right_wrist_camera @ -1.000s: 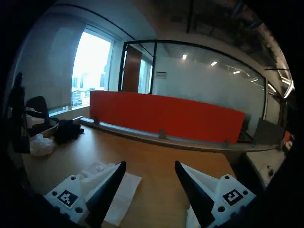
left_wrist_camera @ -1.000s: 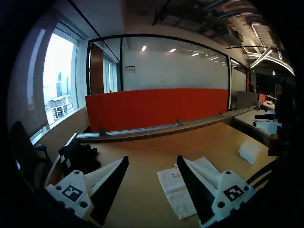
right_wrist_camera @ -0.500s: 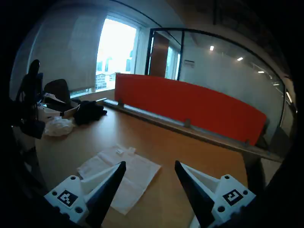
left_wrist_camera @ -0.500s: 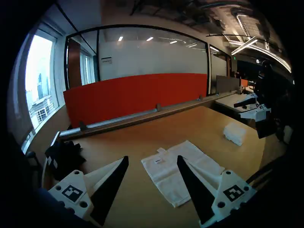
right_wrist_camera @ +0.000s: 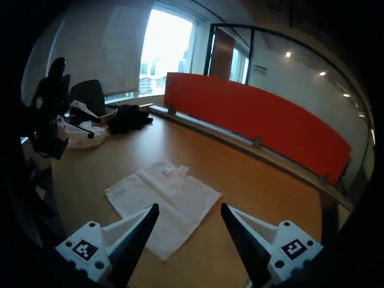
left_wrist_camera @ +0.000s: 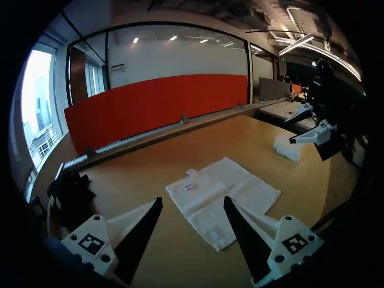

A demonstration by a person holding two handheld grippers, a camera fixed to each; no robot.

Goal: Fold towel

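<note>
The left claw [left_wrist_camera: 192, 198] and right claw [right_wrist_camera: 189, 205] hover above the tabletop [left_wrist_camera: 158, 158], both spread wide and empty, tilted down toward the white towel [left_wrist_camera: 223, 194] lying flat just ahead of them.

Left gripper [left_wrist_camera: 192, 198] and right gripper [right_wrist_camera: 189, 205] drew back (seemingly apart); towel [left_wrist_camera: 218, 182] now shows whole.

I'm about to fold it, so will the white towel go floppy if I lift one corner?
Probably floppy: the white towel lies flat and thin on the wooden desk, so a lifted corner should drape. Likely light; a push would probably bunch it.
</note>
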